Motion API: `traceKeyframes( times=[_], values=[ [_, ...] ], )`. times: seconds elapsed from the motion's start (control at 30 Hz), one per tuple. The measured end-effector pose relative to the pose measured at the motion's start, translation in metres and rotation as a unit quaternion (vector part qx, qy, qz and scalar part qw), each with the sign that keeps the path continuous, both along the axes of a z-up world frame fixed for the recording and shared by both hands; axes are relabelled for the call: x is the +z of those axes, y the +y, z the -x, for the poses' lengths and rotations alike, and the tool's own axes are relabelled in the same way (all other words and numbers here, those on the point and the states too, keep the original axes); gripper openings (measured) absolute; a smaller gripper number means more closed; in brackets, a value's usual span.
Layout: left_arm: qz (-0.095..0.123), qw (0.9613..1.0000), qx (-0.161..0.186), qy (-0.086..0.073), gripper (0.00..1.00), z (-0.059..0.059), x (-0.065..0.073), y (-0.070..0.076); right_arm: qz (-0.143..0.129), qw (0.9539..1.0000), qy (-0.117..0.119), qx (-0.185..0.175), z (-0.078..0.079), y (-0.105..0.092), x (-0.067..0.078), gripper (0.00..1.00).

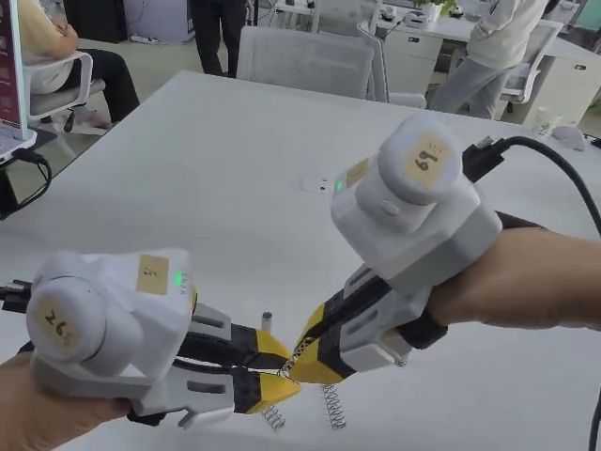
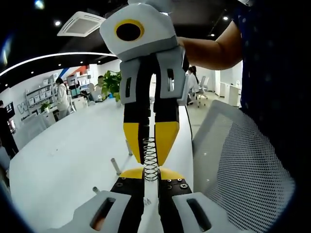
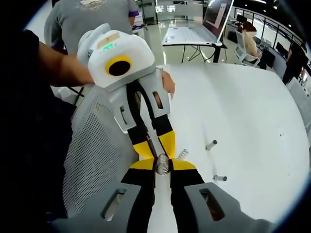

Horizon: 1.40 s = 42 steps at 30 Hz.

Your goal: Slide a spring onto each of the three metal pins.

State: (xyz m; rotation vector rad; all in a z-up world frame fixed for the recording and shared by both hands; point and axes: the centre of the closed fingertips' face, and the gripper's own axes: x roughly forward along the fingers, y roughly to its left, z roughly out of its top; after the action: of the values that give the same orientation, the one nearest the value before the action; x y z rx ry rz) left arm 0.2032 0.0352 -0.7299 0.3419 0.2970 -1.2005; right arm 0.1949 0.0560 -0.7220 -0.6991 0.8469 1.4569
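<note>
Two loose springs [image 1: 273,416] [image 1: 332,406] lie nearest me, flat on the white desk [image 1: 235,169] by its near edge, just under my claws. Above them the left claw [image 2: 151,175] and right claw [image 3: 164,167] meet tip to tip. The right claw is pinching one spring [image 2: 151,158] at its end. The spring's other end sits between the left claw's tips, which are drawn in on it. Just beyond the tips one pin [image 1: 267,321] stands upright. My right gripper view shows two pins [image 3: 211,144] [image 3: 218,178] apart on the desk. Farther back a small white device [image 1: 319,183] lies mid-desk, and a mesh chair [image 1: 310,61] stands at the far edge.
</note>
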Motion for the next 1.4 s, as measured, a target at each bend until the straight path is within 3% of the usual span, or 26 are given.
traceKeyframes(
  times=[0.3,0.53,0.6,0.9,1.4],
  values=[
    [0.003,1.0000,0.000,0.006,0.02,0.0020,-0.0006,-0.0014,0.012,0.9999,0.003,0.005,0.0023,-0.0006,-0.0055,0.08],
    [0.015,0.9998,0.005,0.008,0.03,-0.0008,-0.0022,-0.0003,0.018,0.9998,-0.004,0.002,-0.0012,-0.0006,-0.0063,0.08],
    [0.020,0.9997,0.006,0.015,0.03,-0.0014,-0.0026,0.0008,0.019,0.9998,-0.003,0.003,-0.0009,-0.0002,-0.0068,0.08],
    [0.025,0.9996,0.007,0.009,0.03,-0.0023,-0.0019,0.0012,0.021,0.9997,-0.007,0.004,-0.0023,0.0014,-0.0061,0.08],
    [0.029,0.9995,0.010,0.011,0.06,-0.0055,-0.0026,0.0011,0.035,0.9993,-0.011,0.003,-0.0045,-0.0014,-0.0095,0.08]
  ],
)
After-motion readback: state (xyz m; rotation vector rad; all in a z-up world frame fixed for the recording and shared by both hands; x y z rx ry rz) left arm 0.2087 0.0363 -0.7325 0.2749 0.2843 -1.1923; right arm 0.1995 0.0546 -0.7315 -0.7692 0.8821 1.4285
